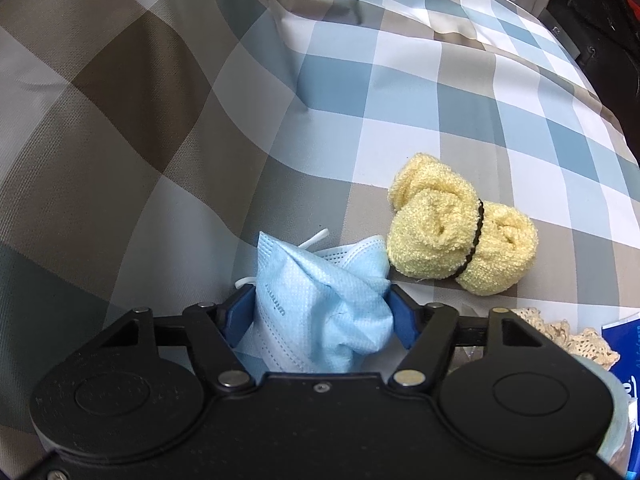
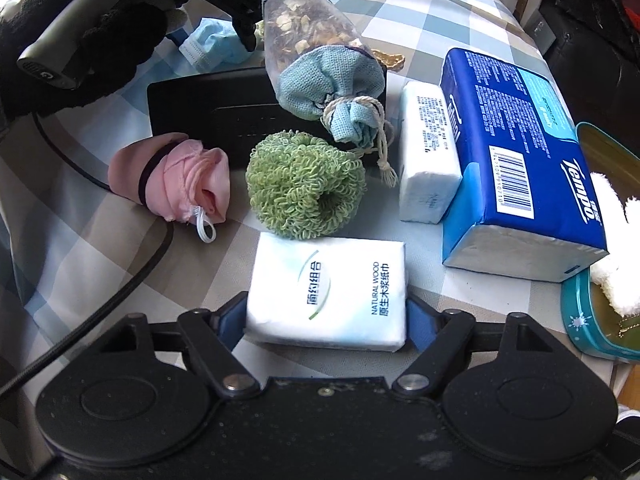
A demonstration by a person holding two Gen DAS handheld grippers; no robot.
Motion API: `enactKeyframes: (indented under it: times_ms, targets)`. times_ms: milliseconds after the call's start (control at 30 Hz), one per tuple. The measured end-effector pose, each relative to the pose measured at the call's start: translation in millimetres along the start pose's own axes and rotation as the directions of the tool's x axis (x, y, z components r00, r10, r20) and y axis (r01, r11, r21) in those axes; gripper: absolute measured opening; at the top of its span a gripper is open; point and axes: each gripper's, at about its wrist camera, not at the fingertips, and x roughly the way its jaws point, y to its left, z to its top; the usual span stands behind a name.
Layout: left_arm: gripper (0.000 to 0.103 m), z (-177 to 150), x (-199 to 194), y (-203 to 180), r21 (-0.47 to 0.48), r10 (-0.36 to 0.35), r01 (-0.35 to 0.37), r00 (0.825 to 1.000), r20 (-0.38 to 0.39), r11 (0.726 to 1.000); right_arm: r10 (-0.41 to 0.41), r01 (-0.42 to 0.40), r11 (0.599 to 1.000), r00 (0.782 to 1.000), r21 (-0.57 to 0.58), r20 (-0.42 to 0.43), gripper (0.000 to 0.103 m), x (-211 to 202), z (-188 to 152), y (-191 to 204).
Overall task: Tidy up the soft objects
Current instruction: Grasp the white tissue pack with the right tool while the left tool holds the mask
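Note:
In the left wrist view my left gripper (image 1: 322, 312) is shut on a crumpled blue face mask (image 1: 320, 300) above the checked cloth. A yellow rolled towel (image 1: 460, 236) tied with a black band lies just right of it. In the right wrist view my right gripper (image 2: 326, 316) is shut on a white tissue pack (image 2: 328, 292) resting on the cloth. Beyond it lie a green loopy scrubber (image 2: 304, 188), a pink rolled cloth (image 2: 172, 176) and a blue mesh sachet (image 2: 320, 56). The left gripper with the mask (image 2: 216, 44) shows at the far left.
A black flat box (image 2: 208, 116) lies under the sachet. A small white tissue pack (image 2: 428, 152) and a blue Tempo tissue pack (image 2: 516, 160) stand at the right. A teal tin (image 2: 592, 320) with a white fluffy item sits at the far right. A black cable (image 2: 100, 308) crosses the left.

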Motion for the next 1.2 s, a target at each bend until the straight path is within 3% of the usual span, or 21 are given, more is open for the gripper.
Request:
enactKeyframes:
  times_ms: [133, 667, 1200]
  targets:
    - [0.057, -0.7, -4.3, 1.6, 0.000, -0.003, 0.003, 1.000, 0.004, 1.000, 0.005, -0.005, 1.000, 1.000, 0.004, 0.001, 0.074, -1.9, -0.4, -1.0]
    - [0.057, -12.0, -54.6, 8.5, -0.018, 0.011, -0.011, 1.000, 0.021, 1.000, 0.074, -0.076, 0.997, 0.997, 0.033, 0.037, 0.074, -36.3, 1.0, -16.6]
    - [0.057, -26.2, -128.8, -30.7, 0.039, -0.027, 0.025, 0.997, 0.066, 0.999, 0.099, -0.120, 0.989, 0.972, 0.088, 0.214, 0.074, -105.0, -3.4, -48.4]
